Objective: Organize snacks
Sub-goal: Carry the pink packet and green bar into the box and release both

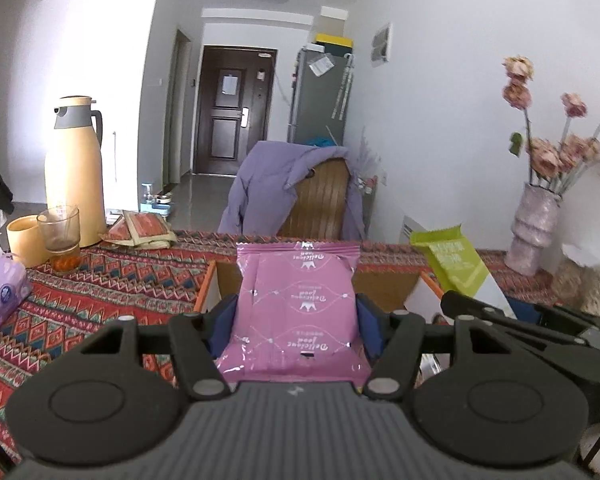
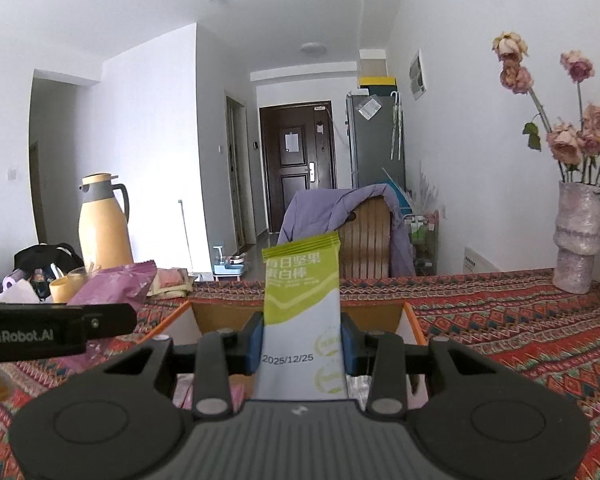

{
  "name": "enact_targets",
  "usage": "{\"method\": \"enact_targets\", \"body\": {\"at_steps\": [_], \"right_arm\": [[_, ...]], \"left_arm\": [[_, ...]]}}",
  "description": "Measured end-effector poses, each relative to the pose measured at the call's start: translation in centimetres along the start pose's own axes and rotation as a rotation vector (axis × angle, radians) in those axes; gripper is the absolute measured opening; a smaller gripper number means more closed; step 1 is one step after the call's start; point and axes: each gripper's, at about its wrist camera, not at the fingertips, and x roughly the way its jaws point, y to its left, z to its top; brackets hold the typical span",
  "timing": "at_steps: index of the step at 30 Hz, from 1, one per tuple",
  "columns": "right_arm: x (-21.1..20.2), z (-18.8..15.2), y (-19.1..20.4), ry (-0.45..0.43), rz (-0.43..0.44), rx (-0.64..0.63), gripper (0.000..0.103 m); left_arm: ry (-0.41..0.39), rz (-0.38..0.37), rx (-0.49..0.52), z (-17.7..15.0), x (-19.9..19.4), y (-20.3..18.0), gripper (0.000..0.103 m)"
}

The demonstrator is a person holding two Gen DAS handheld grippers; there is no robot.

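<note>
My left gripper (image 1: 296,322) is shut on a pink snack packet (image 1: 296,300) and holds it upright above an open cardboard box (image 1: 210,280) with an orange rim. My right gripper (image 2: 302,344) is shut on a green and white protein bar packet (image 2: 302,304) and holds it upright over the same box (image 2: 414,320). The right gripper (image 1: 500,320) with the green packet (image 1: 452,258) shows at the right of the left wrist view. The left gripper (image 2: 52,330) with the pink packet (image 2: 116,284) shows at the left of the right wrist view. More packets lie inside the box, mostly hidden.
The table has a patterned red cloth (image 2: 520,320). On its left stand a yellow thermos (image 1: 74,168), a glass (image 1: 60,236), a yellow cup (image 1: 26,240), a tissue pack (image 1: 2,292) and red sachets (image 1: 144,230). A vase with dried roses (image 2: 578,236) stands at the right. A chair with a purple jacket (image 1: 284,188) is behind the table.
</note>
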Motion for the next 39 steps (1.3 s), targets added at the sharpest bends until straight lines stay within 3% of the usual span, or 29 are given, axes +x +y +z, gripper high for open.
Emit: {"method": "enact_targets", "body": {"at_steps": [8, 14, 16, 25, 26, 27, 28, 29, 32, 39], "right_arm": [[5.9, 0.7, -0.8, 0.050, -0.004, 0.038, 0.037], [8.9, -1.8, -1.9, 0.066, -0.020, 0.087, 0.037], [9.4, -2.4, -2.1, 0.078, -0.022, 0.088, 0.037], [9.7, -3.5, -2.3, 0.125, -0.026, 0.058, 0.040], [9.5, -3.5, -2.2, 0.124, -0.028, 0.057, 0.041], [9.4, -3.5, -2.2, 0.118, -0.034, 0.061, 0.042], [9.2, -3.4, -2.3, 0.111, -0.034, 0.064, 0.054], [9.1, -3.4, -2.4, 0.103, -0.034, 0.070, 0.071], [8.5, -3.3, -2.7, 0.079, -0.037, 0.094, 0.103], [8.3, -3.3, -3.1, 0.067, -0.049, 0.108, 0.103]], "left_arm": [[0.012, 0.053, -0.055, 0.6, 5.1, 0.5, 0.063], [0.004, 0.083, -0.045, -1.4, 8.4, 0.5, 0.063], [-0.026, 0.067, -0.021, -2.3, 9.0, 0.5, 0.063], [0.008, 0.073, -0.022, -3.6, 9.9, 1.3, 0.064], [0.000, 0.076, -0.028, -3.6, 9.7, 1.5, 0.069], [-0.006, 0.079, -0.034, -3.5, 9.6, 1.6, 0.082], [-0.017, 0.085, -0.044, -3.5, 9.3, 1.7, 0.089], [-0.031, 0.091, -0.052, -3.4, 9.0, 1.9, 0.103], [-0.070, 0.117, -0.051, -3.3, 8.3, 1.8, 0.103], [-0.065, 0.131, -0.058, -3.1, 8.2, 2.1, 0.103]]}}
